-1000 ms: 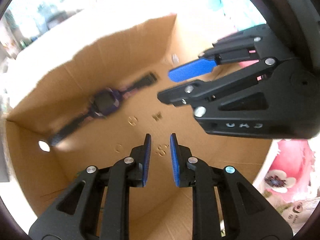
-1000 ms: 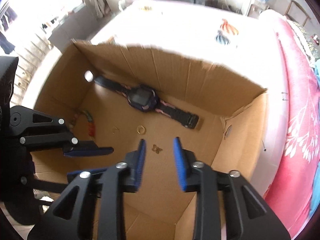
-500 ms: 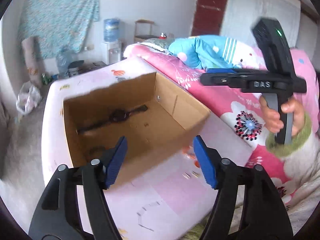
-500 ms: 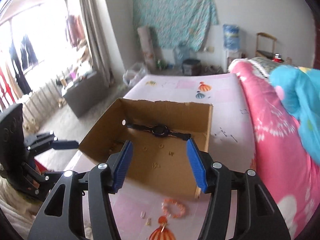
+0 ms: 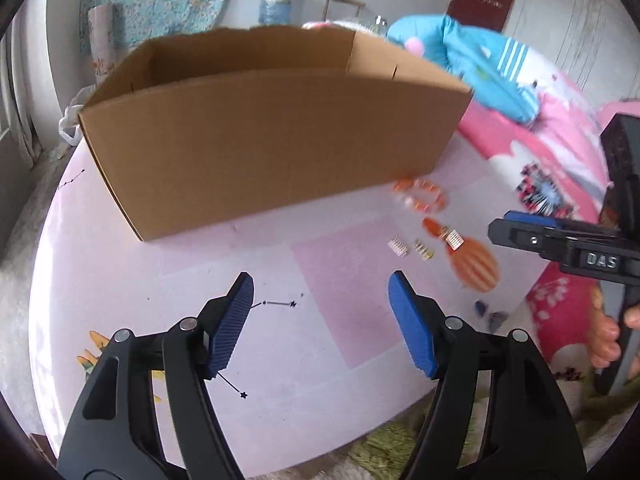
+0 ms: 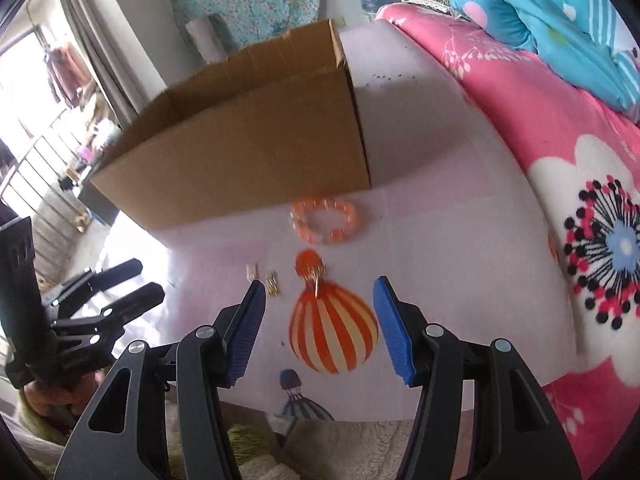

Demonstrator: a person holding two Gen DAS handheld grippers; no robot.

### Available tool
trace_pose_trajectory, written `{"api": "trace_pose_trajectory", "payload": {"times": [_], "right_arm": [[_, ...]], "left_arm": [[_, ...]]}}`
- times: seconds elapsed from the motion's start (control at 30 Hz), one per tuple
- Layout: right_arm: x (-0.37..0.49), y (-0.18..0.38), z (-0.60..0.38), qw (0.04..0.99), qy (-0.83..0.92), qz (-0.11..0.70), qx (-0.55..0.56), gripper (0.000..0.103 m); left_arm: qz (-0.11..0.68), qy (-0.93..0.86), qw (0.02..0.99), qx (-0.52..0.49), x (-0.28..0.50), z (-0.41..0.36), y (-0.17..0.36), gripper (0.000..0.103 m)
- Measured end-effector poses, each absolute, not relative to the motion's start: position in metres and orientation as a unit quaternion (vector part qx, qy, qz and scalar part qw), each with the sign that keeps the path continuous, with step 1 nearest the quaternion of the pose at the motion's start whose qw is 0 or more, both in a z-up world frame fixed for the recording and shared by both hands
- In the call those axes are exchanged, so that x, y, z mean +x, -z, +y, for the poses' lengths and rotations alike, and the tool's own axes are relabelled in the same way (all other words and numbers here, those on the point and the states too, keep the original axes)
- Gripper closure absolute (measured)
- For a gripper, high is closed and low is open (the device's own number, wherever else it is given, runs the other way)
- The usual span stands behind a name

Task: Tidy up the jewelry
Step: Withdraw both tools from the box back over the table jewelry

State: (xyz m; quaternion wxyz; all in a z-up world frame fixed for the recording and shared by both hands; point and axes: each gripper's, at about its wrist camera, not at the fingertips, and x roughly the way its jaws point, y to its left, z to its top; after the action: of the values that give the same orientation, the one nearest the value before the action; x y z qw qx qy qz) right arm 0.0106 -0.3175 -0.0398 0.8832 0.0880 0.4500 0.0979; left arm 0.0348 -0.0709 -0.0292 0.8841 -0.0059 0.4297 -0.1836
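- While both claws hang over the pink printed cloth (image 6: 460,208), the left gripper (image 5: 320,324) and right gripper (image 6: 318,330) gape wide, nothing between the ribbed blue pads.
- Just beyond lie tiny gold earrings (image 6: 273,280): light, fiddly, best pinched across the body.
- Farther, the orange bead bracelet (image 6: 325,220) touches the box; probably smooth and slippery, so grip its rim.
- Stiff corrugated cardboard box (image 6: 248,152) stands behind.

An open cardboard box (image 6: 248,152) stands on the bed's pale sheet. Just beside its right corner lies an orange-and-white beaded bracelet (image 6: 325,220); nearer the front edge, small gold earrings (image 6: 273,280), blurred.
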Motion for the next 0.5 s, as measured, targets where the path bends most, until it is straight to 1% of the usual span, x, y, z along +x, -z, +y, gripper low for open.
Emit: {"api": "trace_pose_trajectory", "payload": {"times": [0.2,0.4,0.5], "right_arm": [[0.013,0.056,-0.308,0.884,-0.090,0.454,0.071,0.048],[0.017,0.067,-0.312,0.881,-0.092,0.458,0.074,0.048],[0.017,0.069,-0.315,0.880,-0.097,0.457,0.081,0.048]], "left_arm": [[0.446,0.174,0.878,0.020,0.037,-0.078,0.040,0.036],[0.445,0.161,0.880,0.042,0.037,-0.087,0.047,0.036],[0.444,0.157,0.881,0.057,0.038,-0.092,0.049,0.033]]}}
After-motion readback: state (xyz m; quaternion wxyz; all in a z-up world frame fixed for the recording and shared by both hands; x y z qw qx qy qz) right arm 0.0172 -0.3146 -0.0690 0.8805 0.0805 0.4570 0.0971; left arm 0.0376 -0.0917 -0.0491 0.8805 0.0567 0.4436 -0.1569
